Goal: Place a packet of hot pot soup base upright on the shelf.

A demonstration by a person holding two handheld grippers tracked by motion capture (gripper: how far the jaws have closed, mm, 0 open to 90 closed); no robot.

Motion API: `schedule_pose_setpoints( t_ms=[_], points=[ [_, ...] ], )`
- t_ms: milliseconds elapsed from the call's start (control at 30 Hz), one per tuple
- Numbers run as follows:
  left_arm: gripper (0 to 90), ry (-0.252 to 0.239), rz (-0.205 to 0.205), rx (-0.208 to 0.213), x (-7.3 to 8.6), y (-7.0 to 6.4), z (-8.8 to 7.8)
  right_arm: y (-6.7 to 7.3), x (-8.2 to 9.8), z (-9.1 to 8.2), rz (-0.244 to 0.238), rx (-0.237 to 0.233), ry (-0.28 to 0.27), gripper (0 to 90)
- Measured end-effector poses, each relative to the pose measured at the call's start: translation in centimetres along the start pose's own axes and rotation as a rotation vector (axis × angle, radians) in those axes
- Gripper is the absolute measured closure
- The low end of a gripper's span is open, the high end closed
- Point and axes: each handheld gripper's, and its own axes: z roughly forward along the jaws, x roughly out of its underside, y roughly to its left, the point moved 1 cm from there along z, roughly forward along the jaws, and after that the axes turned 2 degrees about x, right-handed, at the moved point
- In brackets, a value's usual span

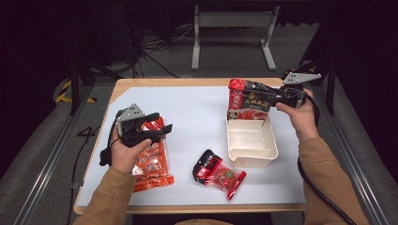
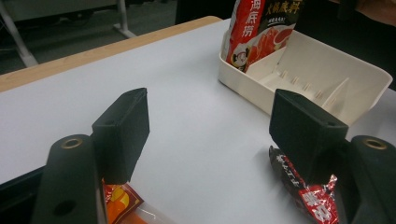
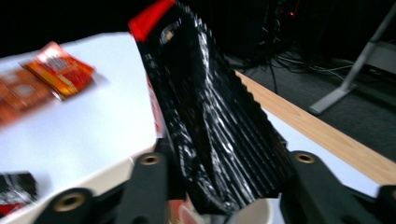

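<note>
While upright in the cream tray [image 1: 251,152], black-and-red pouch [image 1: 248,99] between the right gripper [image 1: 274,97]'s loosened, unclenched jaws.

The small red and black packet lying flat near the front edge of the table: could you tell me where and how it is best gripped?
I would take the small red and black packet by its flat crimped end seal, probably coming in low from the front right with jaws horizontal. It lies flat on the table, and its bulging middle looks harder to pinch than the thin sealed edge.
</note>
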Motion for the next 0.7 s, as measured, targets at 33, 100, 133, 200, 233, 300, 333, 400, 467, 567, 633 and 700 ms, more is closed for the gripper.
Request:
schedule_pose_setpoints(
  t_ms=[33, 100, 133, 200, 233, 300, 333, 400, 467, 567, 633, 700],
  points=[
    [29.4, -0.001, -0.004, 0.000, 0.0, 0.0, 0.0, 0.0, 0.0, -0.2, 0.022, -0.010, -0.009, 55.8],
    [29.1, 0.001, -0.001, 0.000, 0.1, 0.1, -0.2, 0.1, -0.2, -0.5, 0.018, 0.000, -0.011, 51.0],
    [29.0, 0.005, -0.005, 0.000, 0.2, 0.2, -0.3, 0.2, -0.2, -0.8, 0.013, 0.015, -0.002, 49.1],
    [28.4, 0.004, -0.001, 0.000, 0.2, 0.2, -0.4, 0.3, -0.2, -1.3, 0.026, 0.014, -0.001, 45.0],
    [28.2, 0.003, -0.003, -0.003, 0.3, 0.3, -0.5, 0.3, -0.2, -1.5, 0.030, 0.017, 0.000, 43.4],
    [27.7, 0.003, 0.002, -0.003, 0.4, 0.4, -0.8, 0.4, -0.1, -2.1, 0.042, 0.024, 0.002, 40.8],
    [27.7, 0.003, -0.002, -0.002, 0.5, 0.5, -0.9, 0.5, 0.1, -2.6, 0.057, 0.022, -0.005, 40.7],
    [27.7, 0.003, -0.001, 0.000, 0.6, 0.7, -1.1, 0.6, 0.3, -3.3, 0.059, 0.043, -0.007, 40.0],
    [27.8, 0.003, -0.001, 0.000, 0.7, 0.8, -1.2, 0.7, 0.6, -4.2, 0.076, 0.047, -0.016, 38.6],
    [28.1, 0.014, 0.000, -0.002, 0.8, 0.9, -1.6, 0.9, 0.7, -4.8, 0.075, 0.058, -0.019, 37.7],
    [28.2, 0.019, 0.000, -0.004, 0.9, 1.2, -1.9, 1.3, 0.9, -5.7, 0.081, 0.060, -0.024, 36.8],
    [28.5, 0.019, 0.000, -0.009, 1.0, 1.4, -2.1, 1.6, 1.0, -6.2, 0.082, 0.067, -0.025, 36.7]
  ],
)
